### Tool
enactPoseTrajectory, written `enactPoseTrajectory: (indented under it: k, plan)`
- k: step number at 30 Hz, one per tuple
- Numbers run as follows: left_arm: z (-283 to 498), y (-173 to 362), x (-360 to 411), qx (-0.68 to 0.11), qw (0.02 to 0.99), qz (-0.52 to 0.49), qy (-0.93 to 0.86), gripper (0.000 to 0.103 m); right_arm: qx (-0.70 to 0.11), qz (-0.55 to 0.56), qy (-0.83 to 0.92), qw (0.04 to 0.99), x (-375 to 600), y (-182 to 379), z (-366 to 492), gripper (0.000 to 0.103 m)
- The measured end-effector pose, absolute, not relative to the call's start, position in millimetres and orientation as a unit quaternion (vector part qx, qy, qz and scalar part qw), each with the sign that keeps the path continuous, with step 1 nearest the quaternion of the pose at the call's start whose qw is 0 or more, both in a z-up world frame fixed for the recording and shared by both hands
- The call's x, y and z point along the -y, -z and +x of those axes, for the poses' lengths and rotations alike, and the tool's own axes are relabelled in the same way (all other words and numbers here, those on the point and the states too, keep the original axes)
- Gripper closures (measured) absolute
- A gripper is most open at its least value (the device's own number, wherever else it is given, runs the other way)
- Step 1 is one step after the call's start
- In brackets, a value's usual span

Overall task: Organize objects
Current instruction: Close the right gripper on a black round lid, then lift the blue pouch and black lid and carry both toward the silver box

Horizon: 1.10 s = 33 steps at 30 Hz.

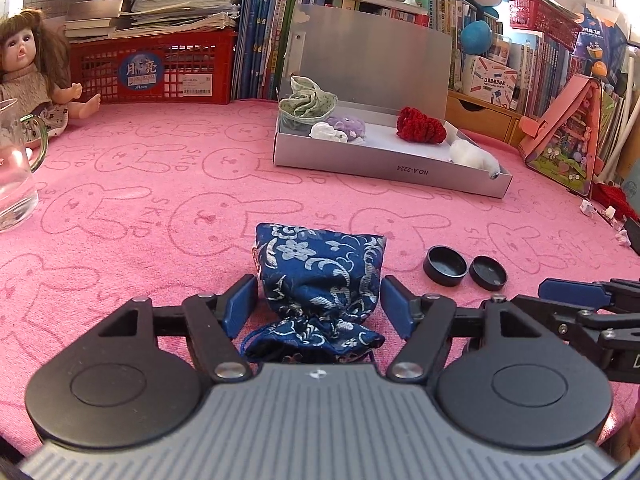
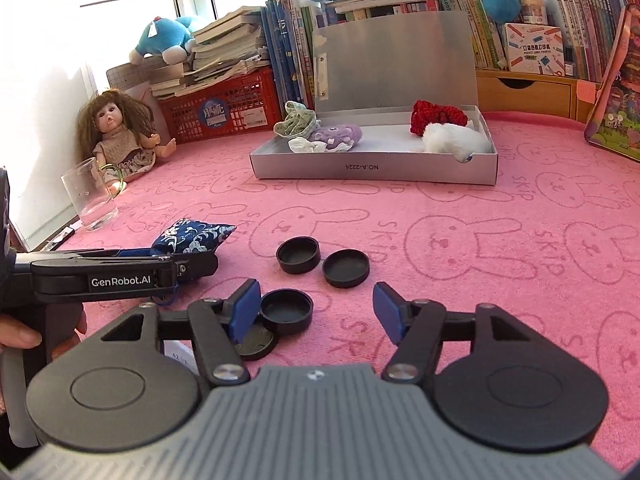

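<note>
Both tongs stand apart over the pink bunny-print counter point(image 2: 500, 240), and neither clamps anything. Left tongs point(image 1: 318, 304) straddle the blue brocade pouch point(image 1: 320, 276): the pouch lies between the two blue pads with a narrow gap of pink cloth showing on each side, so the pads do not press it. Its gathered drawstring neck points back toward the tongs' body. Right tongs point(image 2: 316, 312) hang open just to the right of the pouch. A round black cap point(image 2: 286, 311) lies against the inner side of their left pad, overlapping a flat black disc point(image 2: 256, 346) that lies partly under that finger; the right pad is well clear of both.

Two more black caps point(image 2: 322, 262) sit side by side, touching, just beyond the right tongs and to the right of the pouch.

Farther back from the pouch, an open silver box point(image 2: 372, 168) rests with its lid raised. Inside it are a green patterned cloth piece point(image 2: 296, 122), a purple one point(image 2: 340, 136) and a small white one point(image 2: 306, 145) at the left end, and a red knitted item point(image 2: 436, 114) with a white fluffy item point(image 2: 456, 140) at the right end.

Left of the pouch, a clear glass mug point(image 2: 92, 196) stands upright, and behind it a doll point(image 2: 116, 128) sits near a red crate point(image 2: 224, 112) stacked with books.
</note>
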<state>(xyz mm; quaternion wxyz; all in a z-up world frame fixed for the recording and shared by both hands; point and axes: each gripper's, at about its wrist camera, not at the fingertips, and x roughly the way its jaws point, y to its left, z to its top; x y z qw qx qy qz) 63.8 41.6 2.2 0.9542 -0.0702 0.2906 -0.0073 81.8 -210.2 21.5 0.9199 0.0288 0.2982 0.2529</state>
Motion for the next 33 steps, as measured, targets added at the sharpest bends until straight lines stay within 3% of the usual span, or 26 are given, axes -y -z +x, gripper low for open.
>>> enactPoseTrajectory:
  k: [16,29,32,33]
  plan:
    - [60,1,-39,-0.281,0.958,-0.061,0.007,0.024,-0.327,0.037,-0.273,0.904,195,-18,92,0.066]
    - [59,4,-36,-0.277,0.959,-0.052,0.002,0.021,-0.305,-0.003,-0.183,0.934,212,-23,89,0.065]
    - [59,5,-36,-0.276,0.960,-0.049,-0.004,0.016,-0.289,-0.027,-0.155,0.944,213,-20,85,0.060]
    - [59,5,-36,-0.276,0.960,-0.048,-0.005,0.015,-0.284,-0.031,-0.146,0.947,215,-19,84,0.045]
